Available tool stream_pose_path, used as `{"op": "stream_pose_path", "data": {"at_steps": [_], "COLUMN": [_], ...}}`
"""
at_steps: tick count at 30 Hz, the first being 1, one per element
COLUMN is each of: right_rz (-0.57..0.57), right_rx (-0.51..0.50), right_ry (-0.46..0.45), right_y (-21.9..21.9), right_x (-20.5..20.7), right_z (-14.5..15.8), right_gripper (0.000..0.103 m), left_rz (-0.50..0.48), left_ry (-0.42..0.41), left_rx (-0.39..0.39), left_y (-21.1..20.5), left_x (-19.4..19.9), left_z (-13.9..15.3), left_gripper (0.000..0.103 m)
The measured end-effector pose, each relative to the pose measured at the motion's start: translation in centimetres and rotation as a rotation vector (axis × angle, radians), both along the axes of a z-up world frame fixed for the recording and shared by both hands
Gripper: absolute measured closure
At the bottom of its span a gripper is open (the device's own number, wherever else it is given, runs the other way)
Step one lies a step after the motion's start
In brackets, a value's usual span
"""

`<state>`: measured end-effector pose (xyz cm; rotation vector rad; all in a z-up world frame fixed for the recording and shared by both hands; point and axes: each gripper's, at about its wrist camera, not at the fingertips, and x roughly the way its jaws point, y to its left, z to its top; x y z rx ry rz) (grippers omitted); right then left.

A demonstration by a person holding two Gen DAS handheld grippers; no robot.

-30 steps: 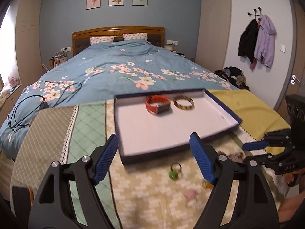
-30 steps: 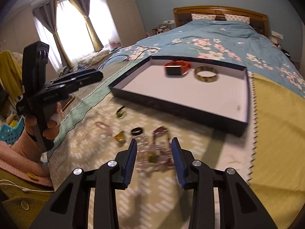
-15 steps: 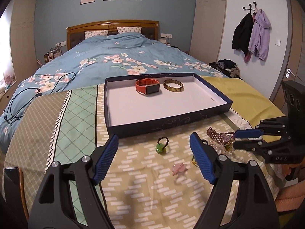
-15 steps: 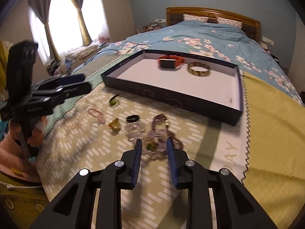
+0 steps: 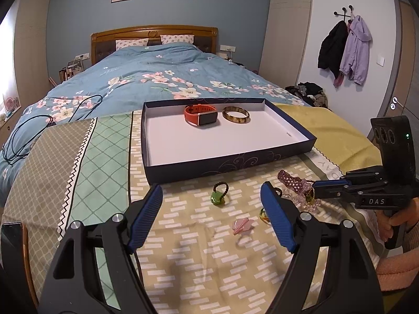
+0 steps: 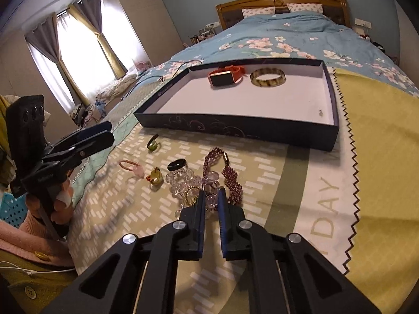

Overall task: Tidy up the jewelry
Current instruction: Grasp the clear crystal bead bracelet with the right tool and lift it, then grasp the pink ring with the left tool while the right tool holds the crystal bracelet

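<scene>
A dark blue box (image 5: pixel 230 162) with a white floor holds an orange smartwatch (image 5: pixel 201 115) and a tortoiseshell bangle (image 5: pixel 236 115). In front of it on the patterned cloth lies a jewelry pile: purple beaded bracelet (image 6: pixel 231 178), clear bead bracelet (image 6: pixel 183 180), black ring (image 6: pixel 176 164), yellow ring (image 6: pixel 155 178), pink ring (image 6: pixel 131 166) and green ring (image 6: pixel 153 144). My right gripper (image 6: pixel 212 196) is down in the pile, jaws closing, with clear beads pinched between the pads. My left gripper (image 5: pixel 210 191) hovers open over the green ring (image 5: pixel 216 199), touching nothing.
The cloths lie at the foot of a bed with a blue flowered quilt (image 5: pixel 157 78). A black cable (image 5: pixel 26 130) trails at the left and a phone (image 5: pixel 11 238) sits at the lower left. A yellow cloth (image 6: pixel 379 144) lies right of the box, and a hand (image 6: pixel 60 204) holds the left gripper.
The right gripper's jaws have narrowed from wide apart to nearly together and sunk into the bead pile. The left gripper has drawn back from the box, still open.
</scene>
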<state>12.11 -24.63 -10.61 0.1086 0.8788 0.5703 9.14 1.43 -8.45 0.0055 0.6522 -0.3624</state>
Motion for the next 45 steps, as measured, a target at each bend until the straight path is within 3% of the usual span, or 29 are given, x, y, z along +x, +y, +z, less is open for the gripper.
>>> {"op": "stream_pose_path", "data": {"at_steps": [15, 25, 37, 39, 45], "right_rz": [0.028, 0.022, 0.008, 0.007, 0.004], "right_rx": [0.084, 0.113, 0.110, 0.111, 0.111], "right_ry": [-0.146, -0.169, -0.175, -0.176, -0.174], "right_y": [0.8, 0.6, 0.6, 0.6, 0.5], "right_x": [-1.1, -0.8, -0.5, -0.4, -0.4], "right_z": [5.6, 6.6, 6.4, 6.5, 6.6], "right_gripper": [0.095, 0.095, 0.095, 0.095, 0.095], "left_rz": [-0.071, -0.151, -0.172, -0.175, -0.180], "left_ry": [-0.006, 0.041, 0.155, 0.181, 0.190], "left_rx": [0.031, 0.067, 0.082, 0.082, 0.045], "left_y": [-1.0, -2.1, -3.0, -3.1, -2.6], "left_x": [-0.9, -1.3, 0.5, 1.0, 1.2], "left_z": [0.1, -1.1, -2.7, -3.0, -3.0], "left_gripper": [0.029, 0.038, 0.065, 0.083, 0.099]}}
